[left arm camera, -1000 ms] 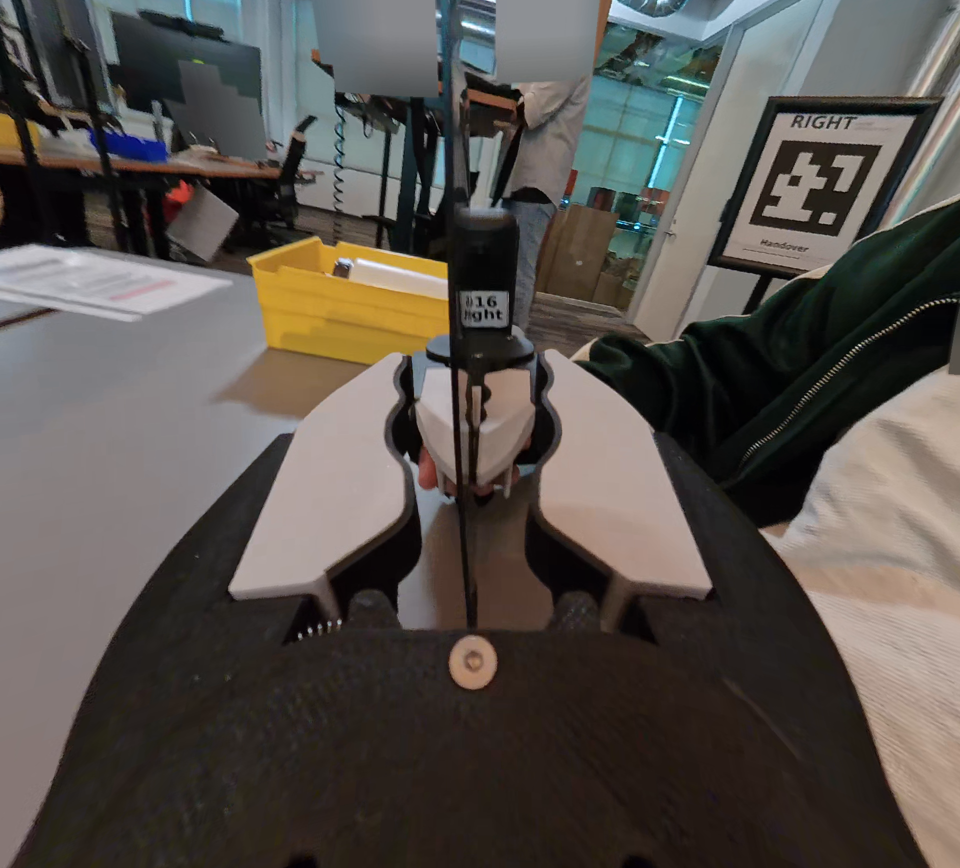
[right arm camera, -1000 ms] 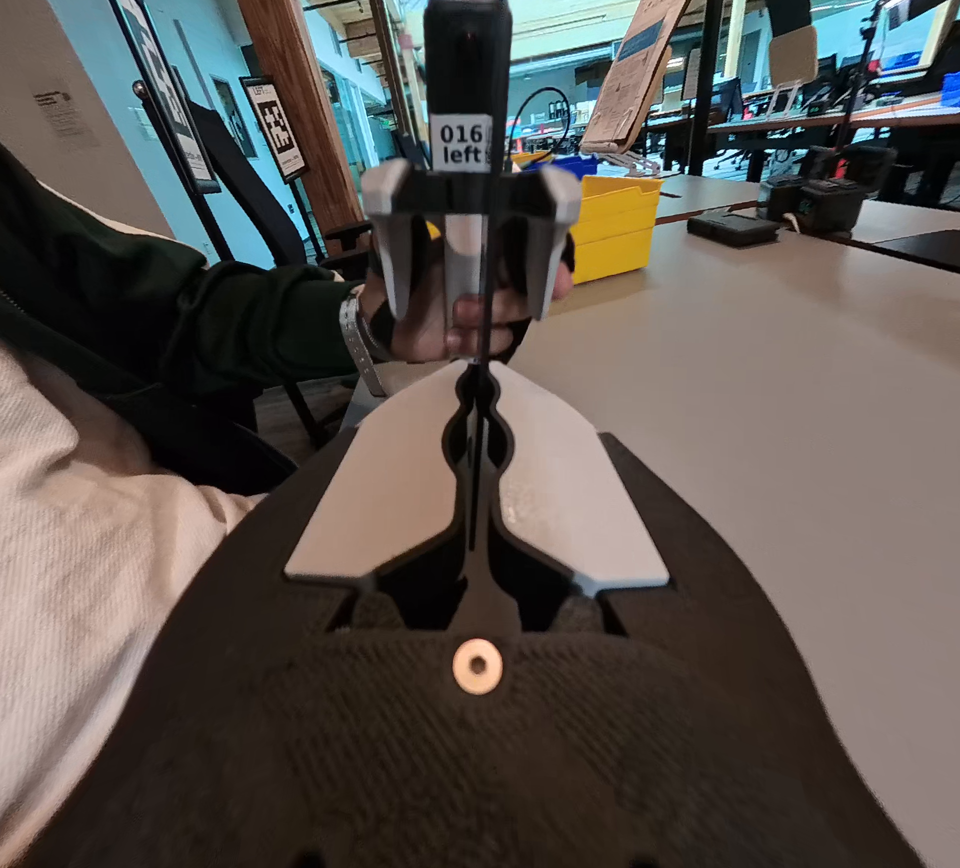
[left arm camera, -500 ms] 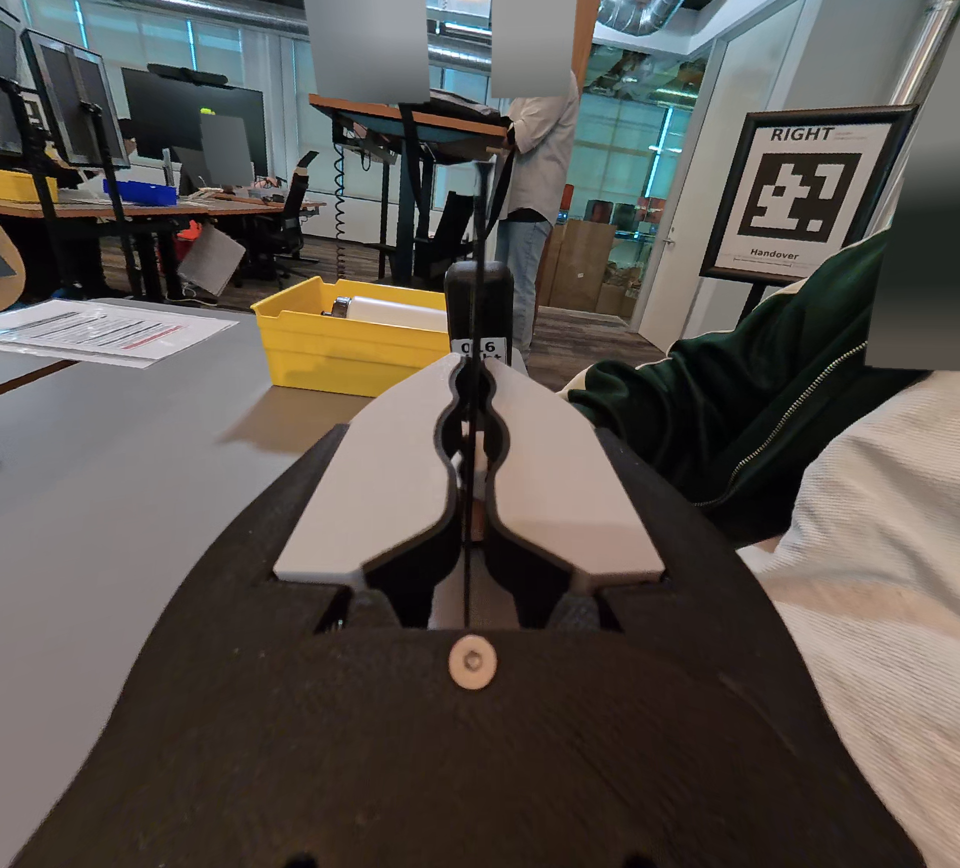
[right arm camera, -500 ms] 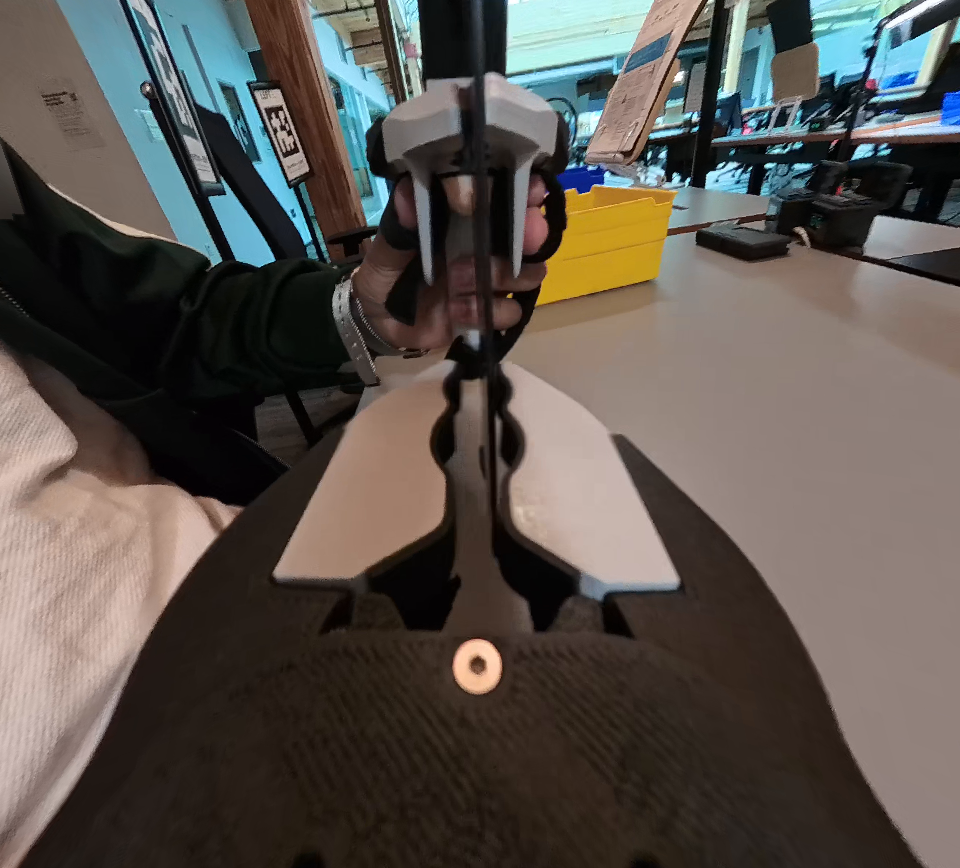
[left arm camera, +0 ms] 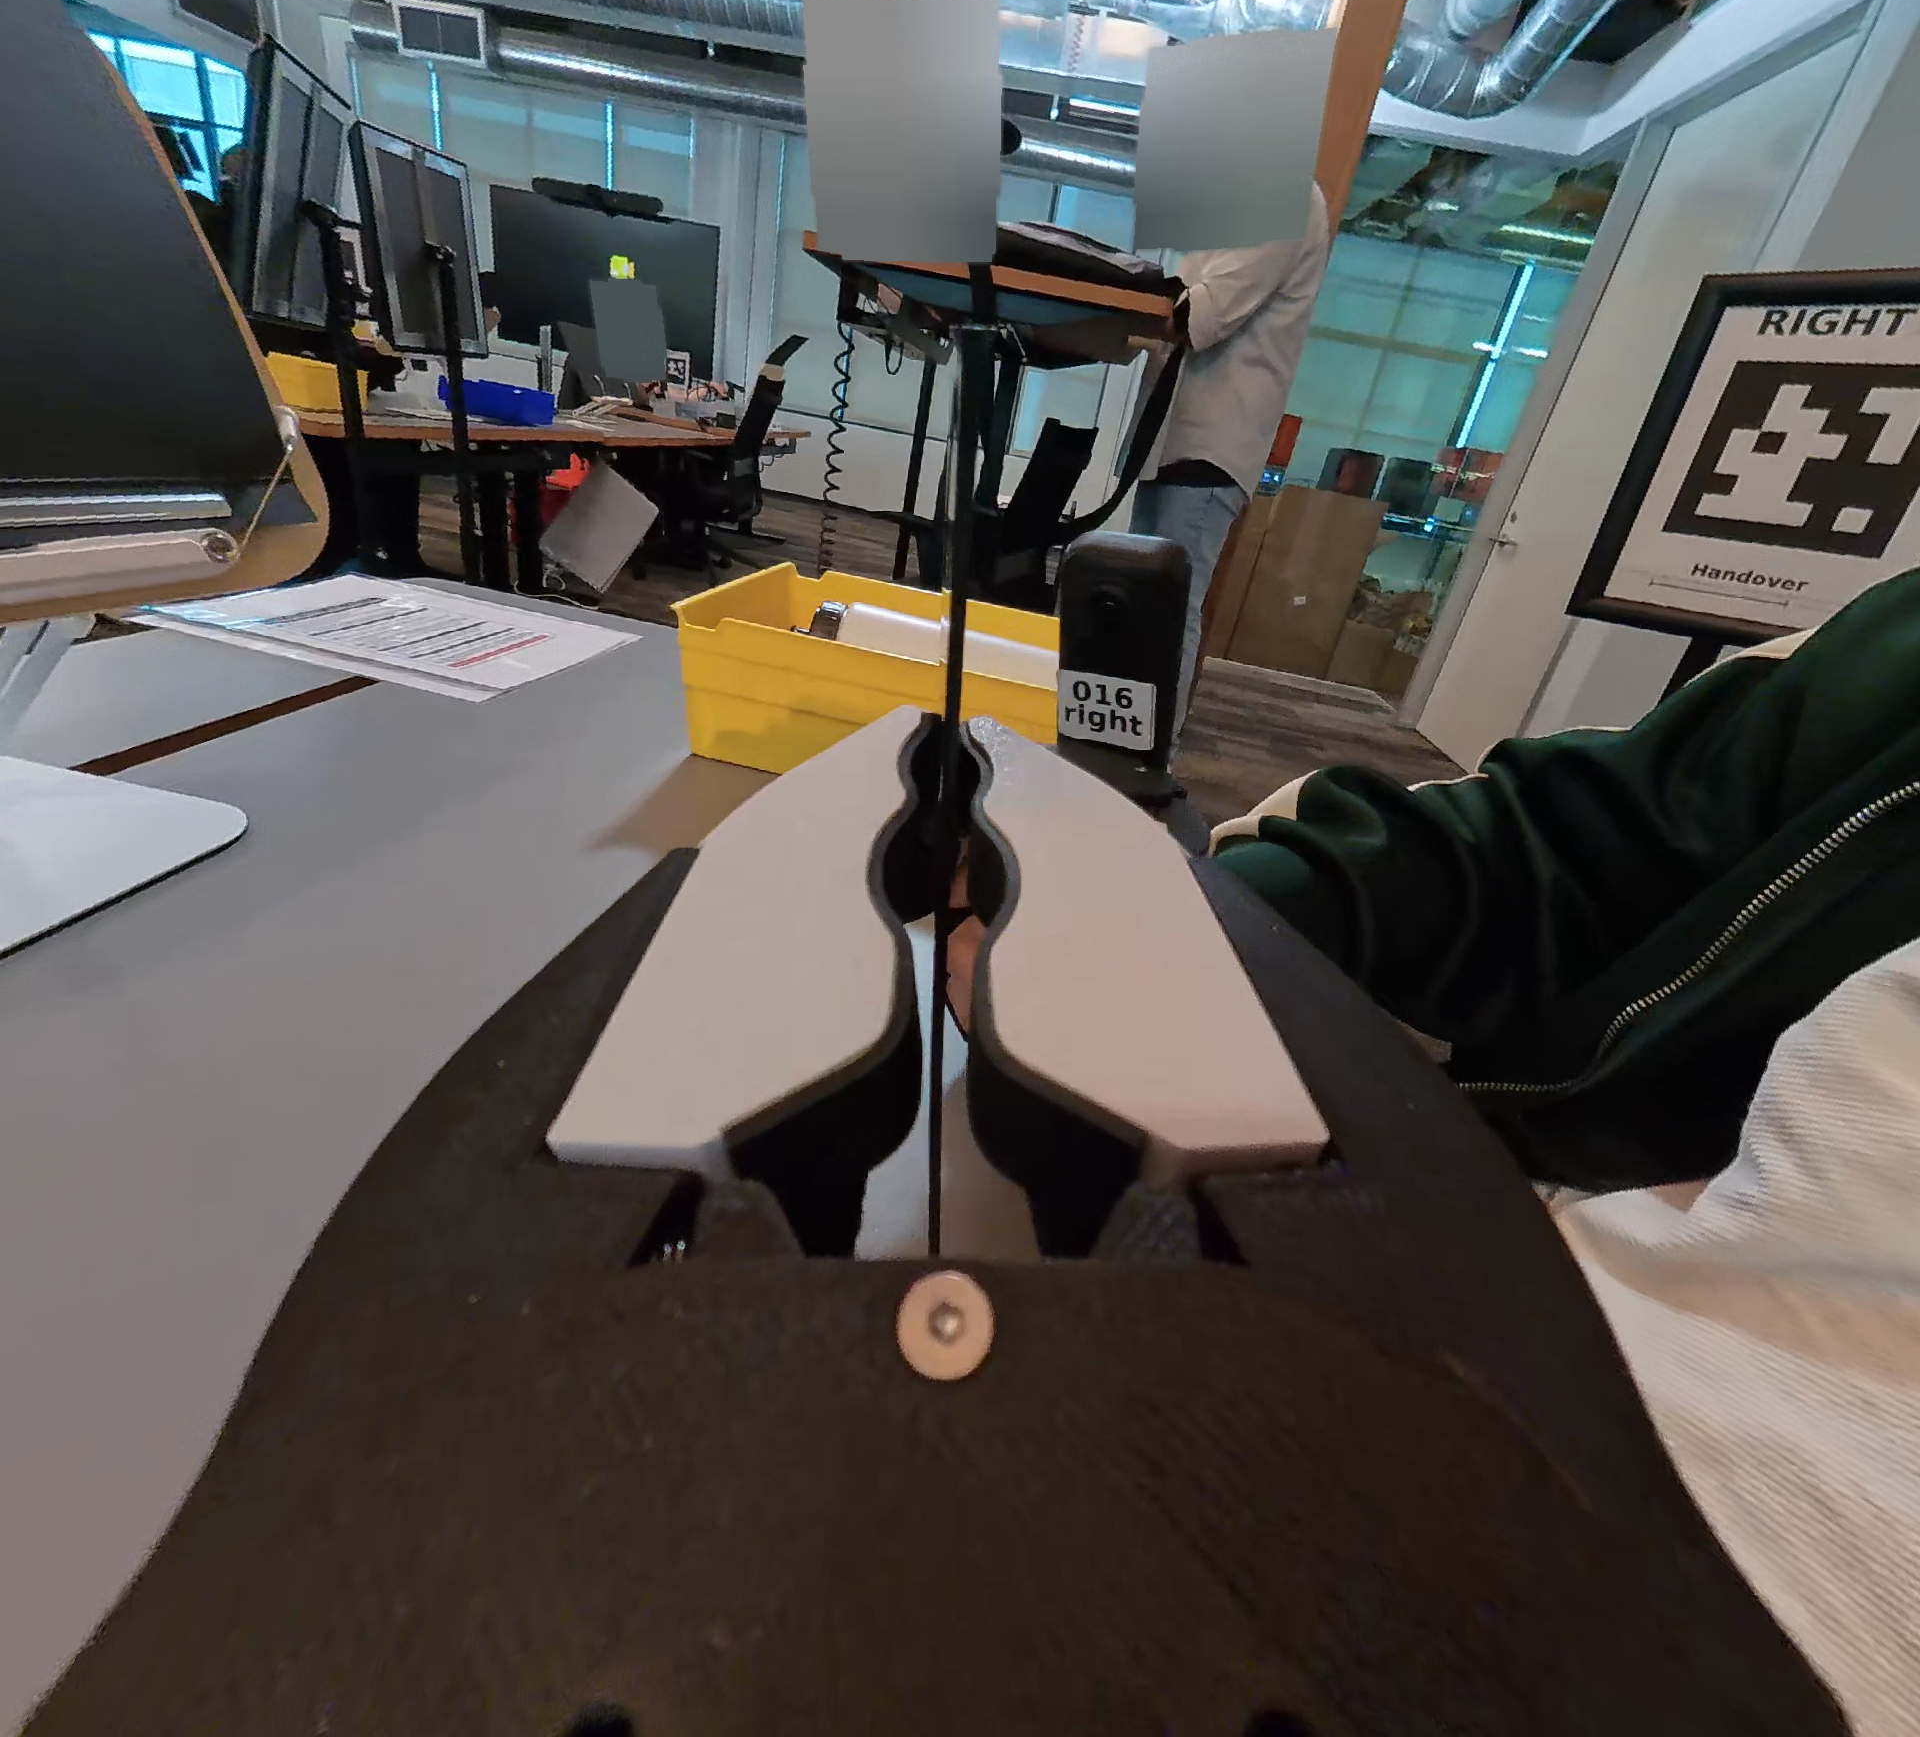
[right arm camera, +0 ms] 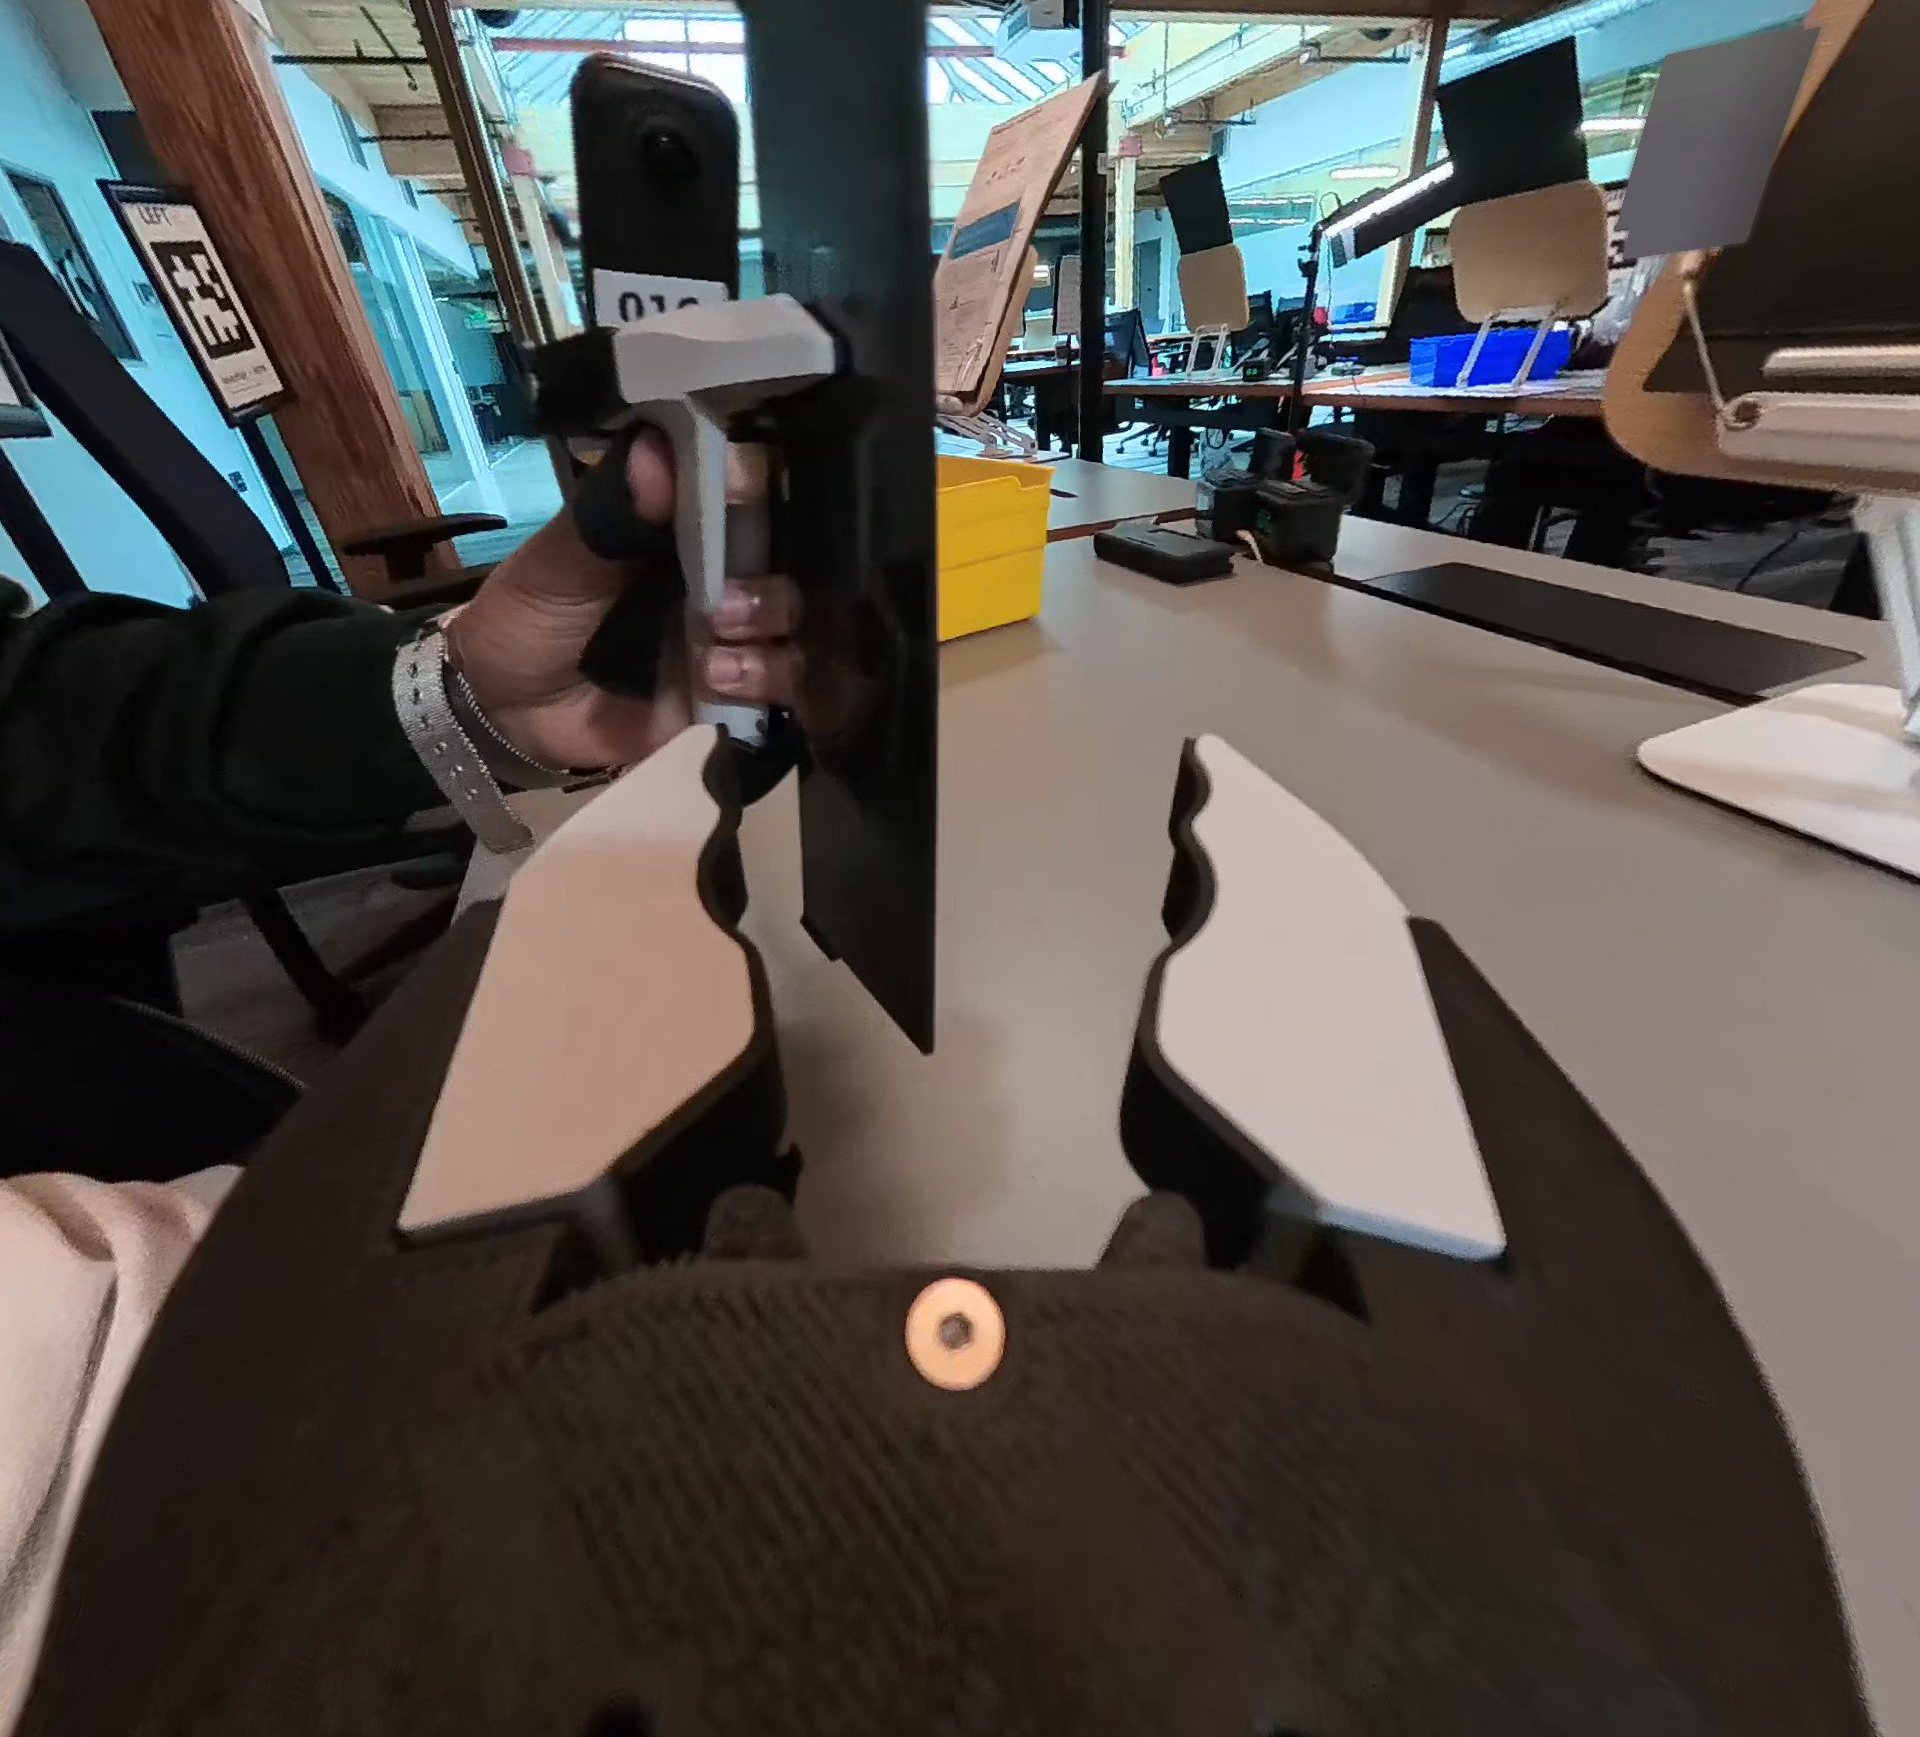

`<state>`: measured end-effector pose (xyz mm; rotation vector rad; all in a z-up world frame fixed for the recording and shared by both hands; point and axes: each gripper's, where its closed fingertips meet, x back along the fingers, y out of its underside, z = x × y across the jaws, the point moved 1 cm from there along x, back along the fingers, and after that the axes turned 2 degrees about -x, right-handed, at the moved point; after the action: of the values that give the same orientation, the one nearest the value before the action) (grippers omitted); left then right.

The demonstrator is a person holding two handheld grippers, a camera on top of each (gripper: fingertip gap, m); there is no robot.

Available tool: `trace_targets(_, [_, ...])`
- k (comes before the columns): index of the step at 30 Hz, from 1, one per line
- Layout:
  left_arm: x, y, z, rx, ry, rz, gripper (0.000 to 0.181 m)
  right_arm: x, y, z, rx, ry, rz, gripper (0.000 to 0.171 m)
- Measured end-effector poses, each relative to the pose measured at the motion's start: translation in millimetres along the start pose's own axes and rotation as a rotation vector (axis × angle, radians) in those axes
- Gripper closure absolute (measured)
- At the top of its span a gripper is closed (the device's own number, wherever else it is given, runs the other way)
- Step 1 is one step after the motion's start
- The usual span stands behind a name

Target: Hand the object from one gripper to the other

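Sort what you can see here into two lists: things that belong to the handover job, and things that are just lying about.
Belongs to the job:
- thin black plate
- left gripper, shut on the plate
- right gripper, open

Just lying about:
- yellow bin
- printed sheet
- white stand base
- framed marker sign

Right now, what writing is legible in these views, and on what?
I won't copy writing; it stands on:
White sticker on black camera, left wrist view.
Framed sign at right.
Table sheet: too small.
Half-hidden sticker, right wrist view.
Wall sign: blurred.
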<state>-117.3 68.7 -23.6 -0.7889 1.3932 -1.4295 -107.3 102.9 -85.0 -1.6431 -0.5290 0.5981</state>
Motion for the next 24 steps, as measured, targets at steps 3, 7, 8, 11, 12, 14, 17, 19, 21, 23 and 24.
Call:
trace_targets(3, [1,2,-3,-0.001,-0.014,-0.007,0.181,-1,1,-3,0.018,-0.007,-0.008,0.09])
trace_targets(7, [1,4,-3,-0.001,-0.013,-0.021,0.18,1,-2,1,0.024,0.01,0.005,0.089])
trace_targets(8, [0,5,-3,0.003,-0.009,-0.022,0.18,2,-4,2,0.025,0.018,0.014,0.089])
trace_targets(11, [0,5,-2,0.016,-0.001,-0.021,0.18,6,-9,7,0.034,0.041,0.038,0.089])
trace_targets(12, [1,5,-3,0.021,0.0,-0.02,0.18,7,-10,8,0.036,0.046,0.042,0.089])
trace_targets(14, [1,4,-3,0.036,0.005,-0.016,0.181,9,-12,10,0.039,0.053,0.052,0.089])
trace_targets(17, [4,2,-5,0.063,0.006,-0.002,0.18,10,-14,11,0.048,0.06,0.06,0.089])
trace_targets(19, [5,1,-8,0.101,-0.003,0.01,0.18,10,-14,11,0.056,0.062,0.057,0.089])
trace_targets(21, [9,-1,-13,0.167,-0.013,0.046,0.18,10,-14,11,0.067,0.066,0.054,0.089])
trace_targets(23, [14,-5,-21,0.237,-0.037,0.105,0.18,9,-13,10,0.08,0.072,0.047,0.088])
trace_targets(24, [18,-5,-27,0.268,-0.059,0.129,0.18,9,-13,11,0.089,0.081,0.041,0.088])
